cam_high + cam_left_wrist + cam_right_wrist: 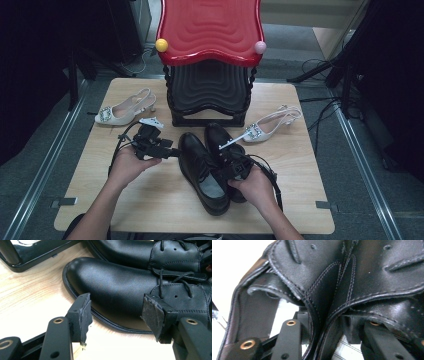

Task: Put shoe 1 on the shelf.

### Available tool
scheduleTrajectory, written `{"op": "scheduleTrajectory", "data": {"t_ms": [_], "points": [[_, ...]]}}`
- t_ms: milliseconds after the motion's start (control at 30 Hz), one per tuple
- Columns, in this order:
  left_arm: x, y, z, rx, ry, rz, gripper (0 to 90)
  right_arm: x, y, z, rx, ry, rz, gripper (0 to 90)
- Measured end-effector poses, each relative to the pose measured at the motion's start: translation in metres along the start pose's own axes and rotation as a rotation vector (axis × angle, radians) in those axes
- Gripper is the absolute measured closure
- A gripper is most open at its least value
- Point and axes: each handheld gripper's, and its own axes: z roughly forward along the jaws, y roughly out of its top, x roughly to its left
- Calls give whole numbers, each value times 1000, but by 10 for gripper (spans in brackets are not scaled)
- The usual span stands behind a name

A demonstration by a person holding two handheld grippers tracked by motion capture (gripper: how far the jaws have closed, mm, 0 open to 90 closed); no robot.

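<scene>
Two black lace-up shoes (202, 167) lie mid-table (no legible labels). Right gripper (234, 167) pinches their adjoining collars, one jaw inside each shoe. Left gripper (117, 318) gapes, released, beside the toe.

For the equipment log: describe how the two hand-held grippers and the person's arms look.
Both hand-held grippers, left and right, are black, each trailing a black cable and topped by a grey three-cornered plate. The left gripper's pads are grey and frayed; brass-coloured rivets dot the jaw links. The forearms are bare, no sleeves.
</scene>
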Motion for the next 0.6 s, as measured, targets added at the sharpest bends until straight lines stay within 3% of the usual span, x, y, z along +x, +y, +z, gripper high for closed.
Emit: {"op": "scheduleTrajectory", "data": {"t_ms": [233,600], "points": [[3,-1,-2,-4,10,-5,406,-5,0,0,5,-5,9,786],[10,-5,-6,-7,41,-11,406,-19,-4,-12,8,73,46,832]]}}
